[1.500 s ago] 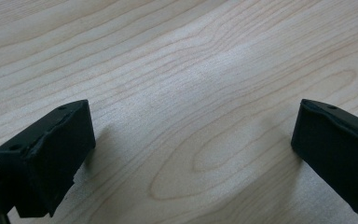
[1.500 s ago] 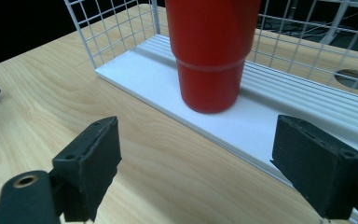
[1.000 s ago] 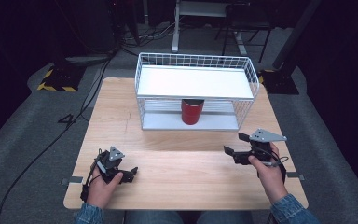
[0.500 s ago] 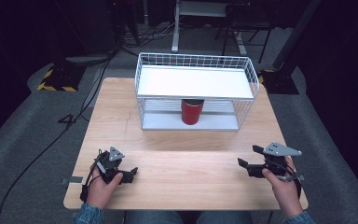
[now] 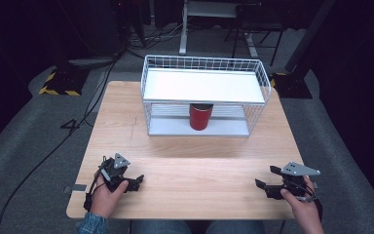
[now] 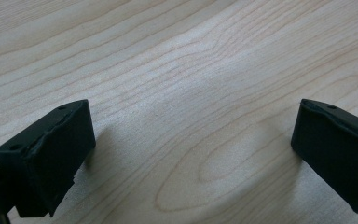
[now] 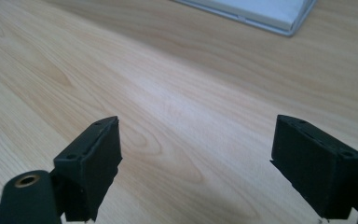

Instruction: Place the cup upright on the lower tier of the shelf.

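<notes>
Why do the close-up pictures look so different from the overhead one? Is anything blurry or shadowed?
High view: bright table, dark surroundings, red can shaded under the rack's shelf. Left gripper view: soft jaw shadows on the wood, grain curving as if lens-bent. Right gripper view: far rack base slightly blurred.

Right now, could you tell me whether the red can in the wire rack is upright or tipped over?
Upright. The red can stands on the lower shelf of the wire rack, under its white upper shelf, its side vertical.
</notes>
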`<state>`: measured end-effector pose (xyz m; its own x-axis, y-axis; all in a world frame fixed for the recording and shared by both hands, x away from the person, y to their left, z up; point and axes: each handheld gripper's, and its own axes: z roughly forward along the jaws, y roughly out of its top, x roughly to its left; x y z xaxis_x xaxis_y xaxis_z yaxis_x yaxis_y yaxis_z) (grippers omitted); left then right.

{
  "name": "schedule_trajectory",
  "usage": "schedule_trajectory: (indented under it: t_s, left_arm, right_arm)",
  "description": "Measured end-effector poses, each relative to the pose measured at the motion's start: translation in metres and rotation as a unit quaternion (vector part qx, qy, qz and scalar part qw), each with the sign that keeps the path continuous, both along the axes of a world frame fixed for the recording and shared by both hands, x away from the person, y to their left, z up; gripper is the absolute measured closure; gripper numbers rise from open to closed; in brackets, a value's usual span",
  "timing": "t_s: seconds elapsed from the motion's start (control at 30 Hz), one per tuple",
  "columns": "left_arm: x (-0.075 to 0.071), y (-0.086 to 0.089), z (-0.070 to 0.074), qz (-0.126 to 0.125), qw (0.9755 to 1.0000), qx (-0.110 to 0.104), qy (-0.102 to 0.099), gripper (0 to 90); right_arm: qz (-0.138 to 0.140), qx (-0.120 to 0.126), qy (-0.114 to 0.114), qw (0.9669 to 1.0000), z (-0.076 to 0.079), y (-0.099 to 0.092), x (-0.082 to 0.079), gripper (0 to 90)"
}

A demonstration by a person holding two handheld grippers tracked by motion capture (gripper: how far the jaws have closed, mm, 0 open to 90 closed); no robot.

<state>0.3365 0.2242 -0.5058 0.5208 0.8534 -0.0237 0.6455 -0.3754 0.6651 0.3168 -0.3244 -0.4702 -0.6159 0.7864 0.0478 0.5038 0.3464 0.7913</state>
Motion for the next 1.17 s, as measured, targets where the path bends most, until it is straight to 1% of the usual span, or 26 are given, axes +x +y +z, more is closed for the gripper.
schedule_trajectory:
  t_s: [0.13,0.2,0.43,0.53,0.67,0.73,0.8,0.9,0.97,1.0,1.03,1.07,1.17]
  left_arm:
    - [0.000,0.000,0.000,0.000,1.0000,0.000,0.000,0.1]
    - [0.000,0.000,0.000,-0.001,1.0000,-0.001,0.001,0.1]
    - [0.000,0.000,0.000,0.000,1.0000,-0.001,0.001,0.1]
    - [0.000,0.000,0.000,0.000,1.0000,-0.001,0.001,0.1]
    - [0.000,0.000,0.000,0.000,1.0000,-0.002,0.001,0.0]
    - [0.000,0.000,0.000,0.000,1.0000,-0.002,0.001,0.1]
    - [0.000,0.000,0.000,0.000,1.0000,-0.002,0.001,0.1]
    - [0.001,-0.001,0.000,0.002,1.0000,-0.002,-0.001,0.0]
    - [0.001,-0.001,0.000,0.002,1.0000,-0.003,-0.001,0.1]
    - [0.001,-0.001,0.000,0.002,1.0000,-0.003,-0.001,0.1]
    - [0.001,-0.001,0.000,0.002,1.0000,-0.003,-0.001,0.1]
    - [0.001,-0.001,0.000,0.001,1.0000,-0.003,0.000,0.1]
    - [0.001,-0.001,0.000,0.001,1.0000,-0.002,0.000,0.1]
  right_arm:
    - [-0.010,-0.003,0.016,0.9998,-0.011,-0.006,-0.003,16.1]
    - [-0.011,-0.006,0.026,0.9996,-0.018,-0.009,-0.005,16.1]
    - [-0.021,-0.018,0.045,0.9986,-0.030,-0.016,-0.008,16.1]
    - [-0.021,-0.025,0.039,0.9987,-0.032,-0.017,-0.010,16.0]
    - [-0.024,-0.028,0.030,0.9989,-0.033,-0.017,-0.011,15.7]
    - [-0.023,-0.037,0.023,0.9988,-0.034,-0.017,-0.011,15.6]
    - [-0.022,-0.046,0.020,0.9985,-0.035,-0.016,-0.011,14.5]
    - [-0.023,-0.047,0.022,0.9984,-0.035,-0.015,-0.010,12.1]
    - [-0.037,-0.051,0.025,0.9977,-0.035,-0.013,-0.009,5.6]
    - [-0.051,-0.054,0.031,0.9968,-0.036,-0.012,-0.008,0.8]
    - [-0.064,-0.053,0.031,0.9961,-0.037,-0.012,-0.008,0.0]
    - [-0.070,-0.051,0.029,0.9958,-0.037,-0.011,-0.009,0.0]
    - [-0.075,-0.048,0.024,0.9957,-0.038,-0.011,-0.011,0.1]
